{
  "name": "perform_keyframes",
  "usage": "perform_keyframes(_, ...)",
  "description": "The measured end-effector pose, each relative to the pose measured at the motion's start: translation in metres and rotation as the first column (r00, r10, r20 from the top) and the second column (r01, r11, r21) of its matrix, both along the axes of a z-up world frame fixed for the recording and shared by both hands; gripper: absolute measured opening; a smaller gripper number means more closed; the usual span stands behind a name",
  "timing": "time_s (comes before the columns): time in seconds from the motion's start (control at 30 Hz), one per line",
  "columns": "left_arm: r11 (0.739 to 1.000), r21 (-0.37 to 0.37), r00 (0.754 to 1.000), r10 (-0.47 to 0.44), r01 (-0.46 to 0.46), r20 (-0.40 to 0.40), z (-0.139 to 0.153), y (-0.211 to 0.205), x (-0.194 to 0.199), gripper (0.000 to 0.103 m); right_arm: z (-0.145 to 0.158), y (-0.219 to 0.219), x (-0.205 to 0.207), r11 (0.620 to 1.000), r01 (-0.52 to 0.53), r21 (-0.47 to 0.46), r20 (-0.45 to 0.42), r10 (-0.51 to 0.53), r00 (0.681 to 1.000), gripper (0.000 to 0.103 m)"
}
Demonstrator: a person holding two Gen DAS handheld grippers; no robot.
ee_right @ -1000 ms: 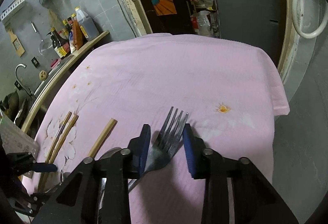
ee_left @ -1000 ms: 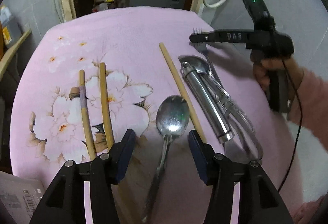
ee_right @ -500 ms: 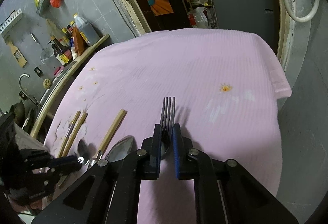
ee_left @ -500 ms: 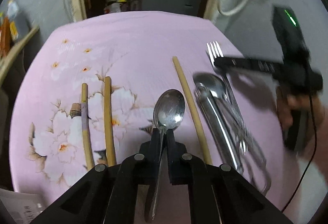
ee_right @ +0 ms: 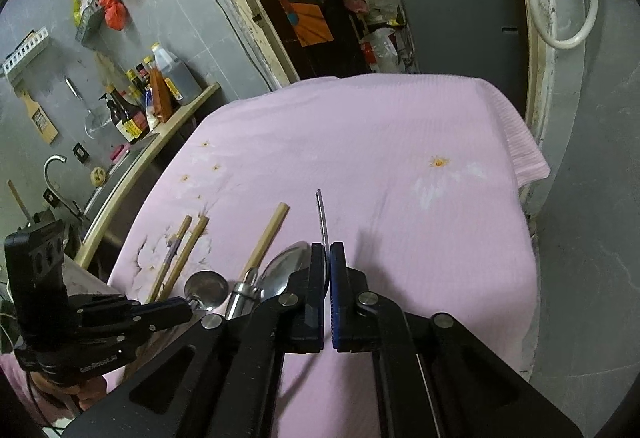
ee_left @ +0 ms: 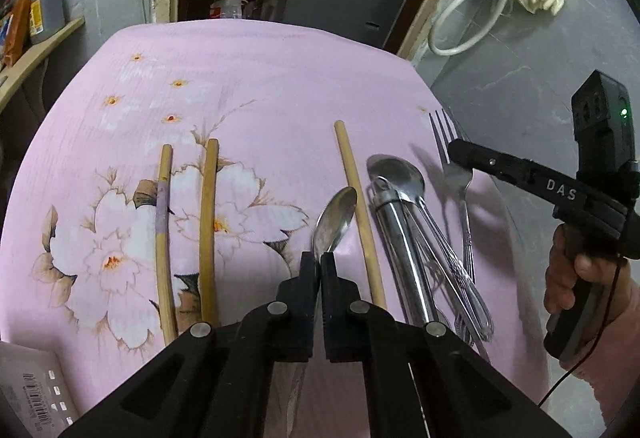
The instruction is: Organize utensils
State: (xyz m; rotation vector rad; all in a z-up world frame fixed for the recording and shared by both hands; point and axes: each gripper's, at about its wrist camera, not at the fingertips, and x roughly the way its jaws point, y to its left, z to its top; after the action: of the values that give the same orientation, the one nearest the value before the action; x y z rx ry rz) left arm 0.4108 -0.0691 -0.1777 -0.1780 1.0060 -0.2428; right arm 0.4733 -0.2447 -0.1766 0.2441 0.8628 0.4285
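My left gripper (ee_left: 319,258) is shut on the neck of a small steel spoon (ee_left: 335,222), its bowl tilted above the pink cloth (ee_left: 260,77). My right gripper (ee_right: 329,252) is shut on a steel fork (ee_right: 322,217), turned edge-on; the fork (ee_left: 450,153) also shows in the left wrist view, held near the table's right edge. Three wooden chopsticks lie on the cloth: two (ee_left: 164,230) (ee_left: 208,222) at the left, one (ee_left: 356,205) beside the spoon. A larger spoon (ee_left: 396,173) rests on a steel whisk (ee_left: 404,250).
The cloth-covered table drops off at the right (ee_right: 524,165) to a grey floor. A counter with bottles (ee_right: 160,93) and a sink tap (ee_right: 56,165) stand at the left. A paper box corner (ee_left: 28,382) lies at the near left.
Both grippers went from open to shut: the left closed on the small spoon and lifted its bowl, the right closed on the fork and turned it on edge, lifting it off the pile.
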Motion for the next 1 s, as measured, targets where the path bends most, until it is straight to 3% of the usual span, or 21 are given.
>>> perform_keyframes(0.17,0.999,-0.018,0.999,-0.034,0.034,-0.021,-0.001,0.003,-0.002,0.003,0.0,0.004,-0.005,0.999,-0.005,-0.034,-0.017,0.004,1.0,0.003)
perform_keyframes(0.4,0.994,0.034,0.995,-0.099,0.1,-0.033,-0.006,-0.007,0.012,0.006,-0.013,-0.001,-0.009,0.999,-0.006,-0.034,-0.063,0.004,0.998,0.003)
perform_keyframes(0.63,0.993,-0.023,0.992,-0.12,0.119,-0.043,-0.006,-0.006,0.037,0.009,-0.024,-0.002,-0.011,1.0,-0.007,-0.019,-0.098,0.005,0.995,0.003)
perform_keyframes(0.8,0.995,-0.018,0.995,-0.102,0.102,0.007,0.001,-0.008,0.048,0.048,-0.028,-0.001,-0.009,1.0,-0.018,-0.007,-0.108,0.017,0.994,0.003)
perform_keyframes(1.0,0.988,-0.012,0.988,-0.156,0.156,0.018,-0.001,-0.017,0.065,0.047,-0.03,0.0,-0.006,0.999,-0.033,0.003,-0.105,0.034,0.994,0.003)
